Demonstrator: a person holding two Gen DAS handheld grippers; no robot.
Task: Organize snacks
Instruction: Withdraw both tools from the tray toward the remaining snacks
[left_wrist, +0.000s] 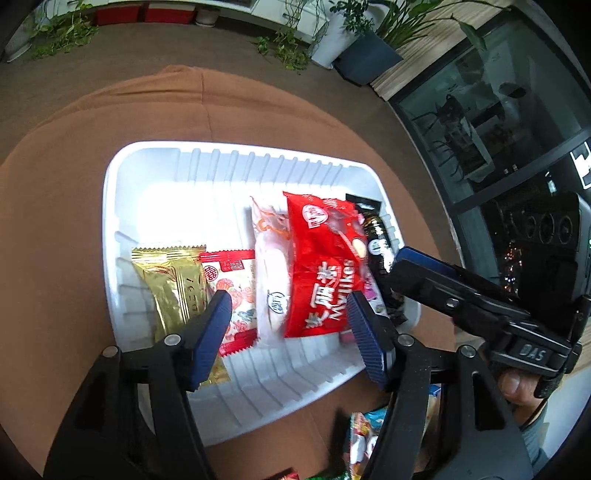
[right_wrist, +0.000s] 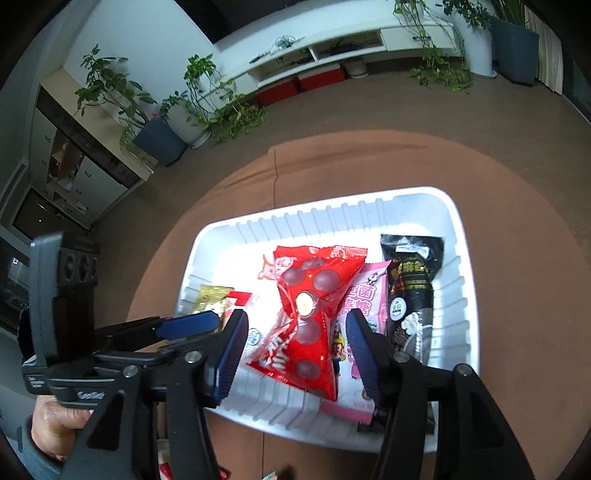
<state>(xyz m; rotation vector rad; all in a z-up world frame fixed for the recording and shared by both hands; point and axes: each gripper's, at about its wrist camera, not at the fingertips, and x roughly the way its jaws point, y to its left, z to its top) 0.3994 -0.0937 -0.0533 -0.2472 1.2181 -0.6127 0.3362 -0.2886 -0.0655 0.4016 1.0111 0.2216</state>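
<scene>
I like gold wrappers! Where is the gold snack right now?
The gold snack lies at the left end of the white tray in the left wrist view, beside a red-and-white packet.

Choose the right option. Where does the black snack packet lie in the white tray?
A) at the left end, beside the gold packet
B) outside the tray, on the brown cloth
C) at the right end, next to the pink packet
C: the black snack packet lies along the right wall of the white tray, directly beside the pink packet.

White ribbed tray (left_wrist: 147, 177); red packet (left_wrist: 321, 266); gold wrapper (left_wrist: 170, 284); black packet (right_wrist: 412, 284).
</scene>
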